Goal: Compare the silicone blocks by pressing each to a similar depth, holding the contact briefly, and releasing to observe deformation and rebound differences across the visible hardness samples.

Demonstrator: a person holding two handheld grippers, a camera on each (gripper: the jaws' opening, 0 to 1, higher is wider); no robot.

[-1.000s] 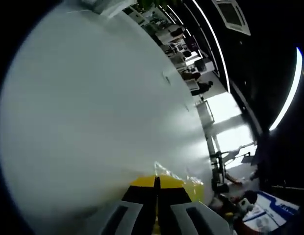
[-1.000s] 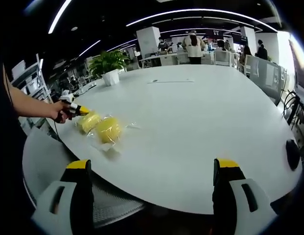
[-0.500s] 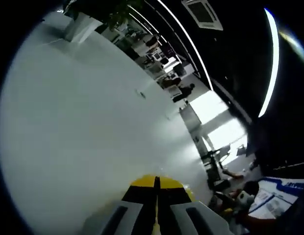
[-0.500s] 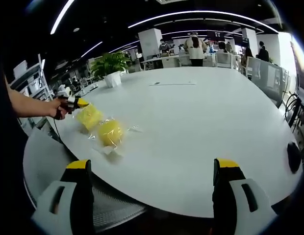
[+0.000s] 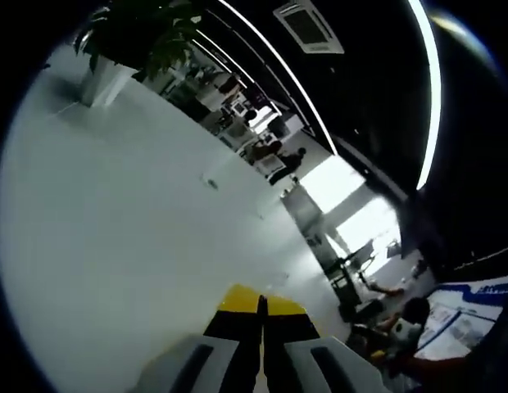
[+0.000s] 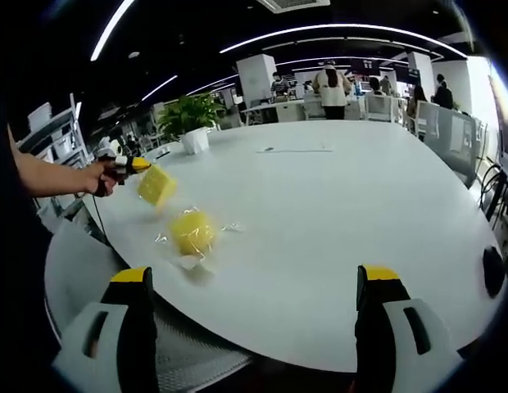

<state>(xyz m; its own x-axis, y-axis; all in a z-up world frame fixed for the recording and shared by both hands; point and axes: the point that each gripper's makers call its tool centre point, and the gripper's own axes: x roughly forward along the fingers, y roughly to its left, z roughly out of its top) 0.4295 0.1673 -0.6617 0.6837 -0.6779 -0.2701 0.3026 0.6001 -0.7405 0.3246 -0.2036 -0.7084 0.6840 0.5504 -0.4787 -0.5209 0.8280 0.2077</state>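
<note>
A: Where are the blocks?

B: Right gripper view: one yellow block [image 6: 156, 186] hangs clear of the counter [image 6: 336, 221], at the tip of the left tongs [image 6: 141, 164], held out by a hand [image 6: 100, 177] at far left. The tips look pinched on its clear wrap, upper corner. The other block [image 6: 193, 232] lies on the counter just below and right of the hanging one, near the front edge.

A: Left tongs confirmed shut?

B: Left gripper view: the two yellow-tipped jaws of the left tongs [image 5: 261, 304] meet with no gap. The block itself isn't visible past them there.

A: Right tongs?

B: Right tongs [image 6: 258, 282] wide apart, holding nothing, above the near counter edge. The lying block sits ahead and to the left of them, nearer the left jaw. The left tongs are nearer both blocks.

A: Axis, materials?

B: Hanging block: flat squarish slab, tilted, dangling from one corner. Lying block: rounder, lumpier, no clear long axis. Both matte yellow inside crinkly clear wrap; soft, I'd judge. Counter: smooth, white, oval. A plant [image 6: 189, 115] in a white pot stands at the far left side
</note>
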